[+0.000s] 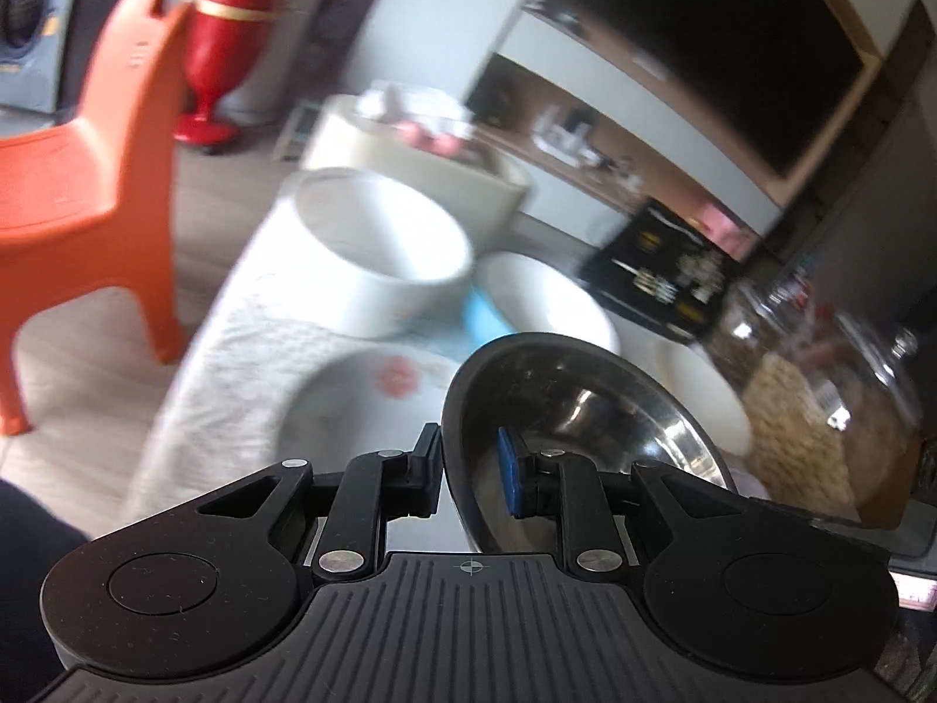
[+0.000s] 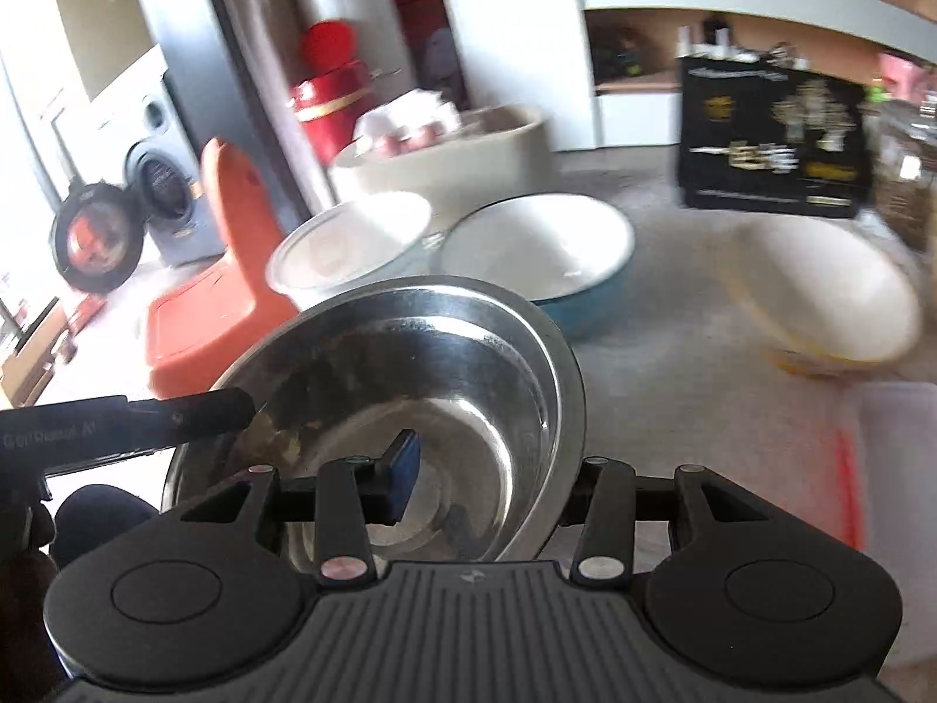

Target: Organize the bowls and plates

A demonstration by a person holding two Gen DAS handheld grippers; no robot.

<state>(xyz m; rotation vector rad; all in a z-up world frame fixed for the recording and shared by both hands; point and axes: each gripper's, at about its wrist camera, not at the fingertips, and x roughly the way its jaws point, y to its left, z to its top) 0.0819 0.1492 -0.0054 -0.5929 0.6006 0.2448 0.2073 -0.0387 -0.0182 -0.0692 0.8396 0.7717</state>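
Note:
A steel bowl is held by both grippers, lifted above the table. My left gripper is shut on its left rim, one pad inside and one outside. My right gripper straddles its right rim in the right wrist view, one blue pad inside; the outer finger is hidden behind the bowl. The left gripper's finger reaches in from the left. On the table stand a white bowl, a blue-sided bowl, a cream bowl with a yellow base and a flowered plate.
An orange plastic chair stands left of the table. A large cream tub sits at the back. A black box and glass jars stand on the right. A red vase and a washing machine lie beyond.

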